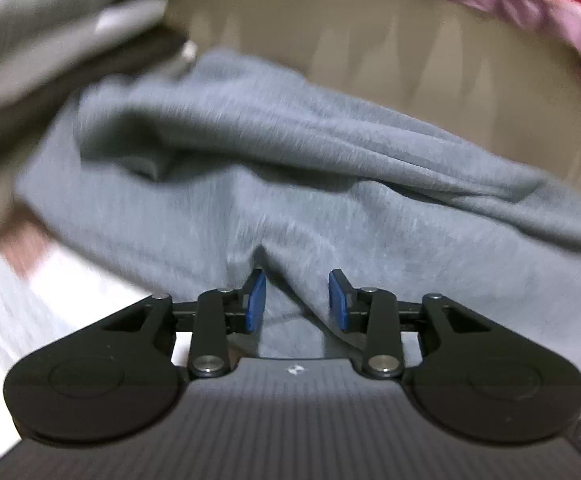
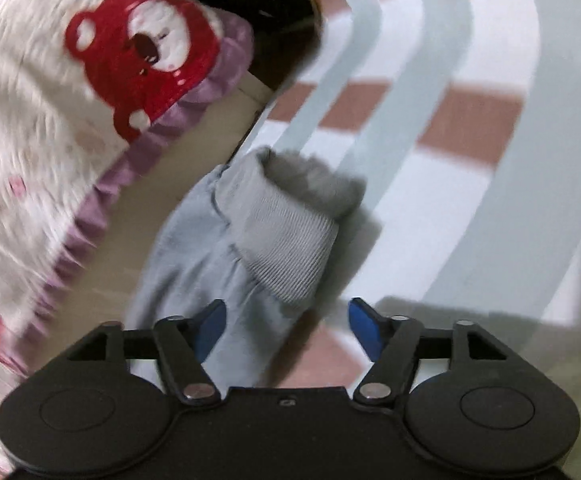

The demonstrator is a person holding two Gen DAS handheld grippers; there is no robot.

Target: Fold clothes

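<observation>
Two grippers, both parted, over one grey garment.
The left gripper stands partly open with grey garment cloth bunched between its blue pads, not pinched. The right gripper gapes wide, empty, near the ribbed cuff lying on the striped sheet, beside a bear-print blanket at left.

Probably a bedroom at home: a striped bed sheet lies ahead of the right gripper, a bear-print blanket to its left.

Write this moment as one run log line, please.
left claw: open, at grey knit garment | right claw: open, over its ribbed cuff
</observation>
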